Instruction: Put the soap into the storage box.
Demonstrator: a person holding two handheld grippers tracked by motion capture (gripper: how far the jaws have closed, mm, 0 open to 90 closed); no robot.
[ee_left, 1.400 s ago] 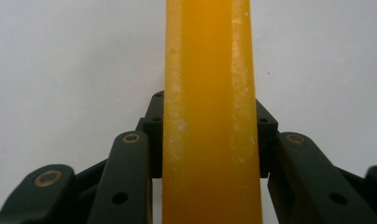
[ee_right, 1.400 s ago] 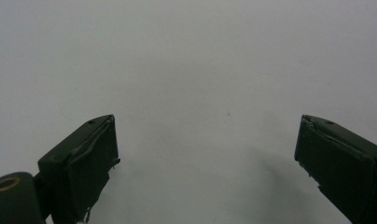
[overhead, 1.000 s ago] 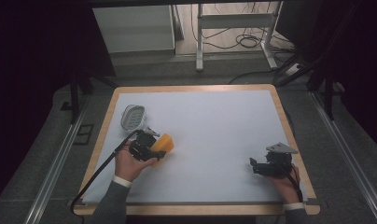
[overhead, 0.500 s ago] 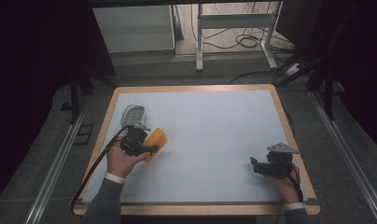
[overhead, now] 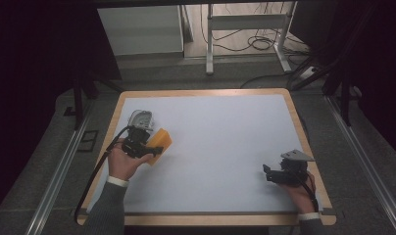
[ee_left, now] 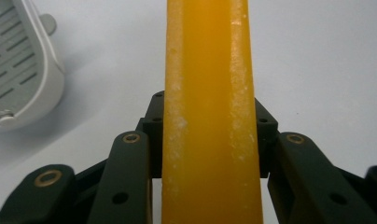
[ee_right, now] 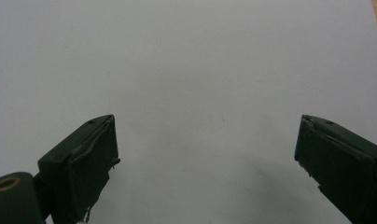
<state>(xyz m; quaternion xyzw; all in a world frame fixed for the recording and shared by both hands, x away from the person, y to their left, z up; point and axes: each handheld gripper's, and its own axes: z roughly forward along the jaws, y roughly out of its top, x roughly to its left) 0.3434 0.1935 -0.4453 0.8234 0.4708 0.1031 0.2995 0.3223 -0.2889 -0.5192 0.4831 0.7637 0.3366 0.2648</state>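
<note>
At the lower left of the high view, the left gripper (overhead: 146, 142) is a compact black block with a black cable that loops from its rear down past the person's grey sleeve (overhead: 108, 208) and its white cuff. In the left gripper view its jaws are matte black linked bars, each fixed with brass-ringed screws and small dark holes. At the lower right of the high view, the right gripper (overhead: 268, 173) is black too, topped by a grey three-cornered plate. Its fingers (ee_right: 91, 161) in the right gripper view are blocky, with dark, slightly frayed pads.
</note>
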